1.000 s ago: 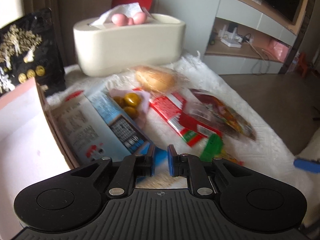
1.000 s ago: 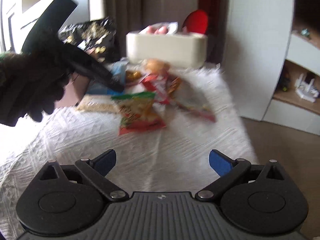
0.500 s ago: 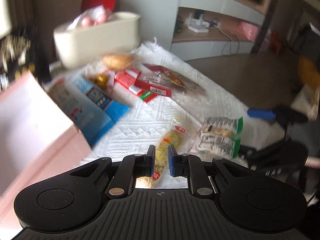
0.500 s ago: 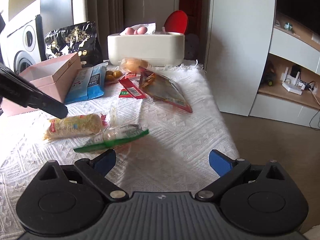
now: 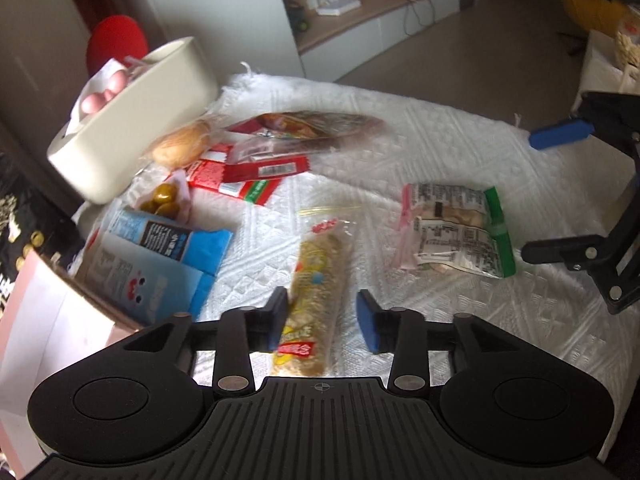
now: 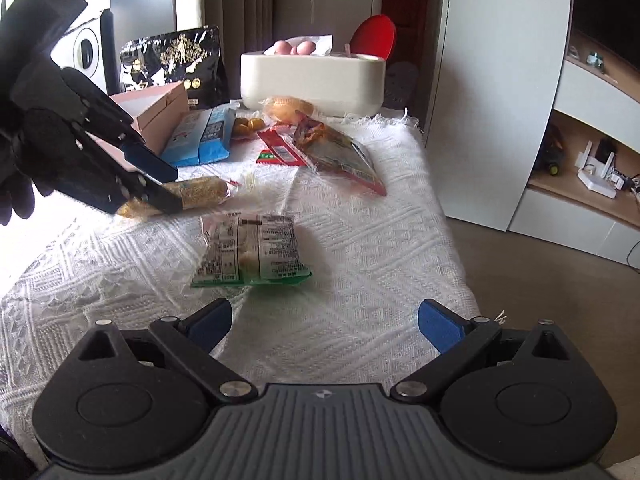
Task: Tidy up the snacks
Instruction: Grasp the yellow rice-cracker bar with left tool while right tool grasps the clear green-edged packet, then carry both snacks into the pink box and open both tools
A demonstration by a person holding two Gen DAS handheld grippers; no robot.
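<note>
One long yellow snack pack [image 5: 316, 292] lies on the white cloth [image 5: 460, 128] covering the bench, lengthwise between the fingers of the left hand-held gripper [image 5: 322, 320]. The jaws are partly open, straddling the pack; contact with it cannot be confirmed. One green-edged snack bag [image 5: 456, 232] lies label side up to its right, just ahead of the right hand-held gripper [image 6: 324, 320], whose jaws are spread wide and hold nothing. Farther back lie two blue packets [image 5: 160, 256] side by side, one pouch of yellow-green fruits [image 5: 164, 200], one red wrapper [image 5: 248, 172], one clear red-trimmed bag [image 5: 316, 128] and one wrapped bun [image 5: 180, 146]. One pink box [image 6: 156, 114], one cream container [image 6: 314, 82] and one black bag [image 6: 172, 62] stand at the rear.
</note>
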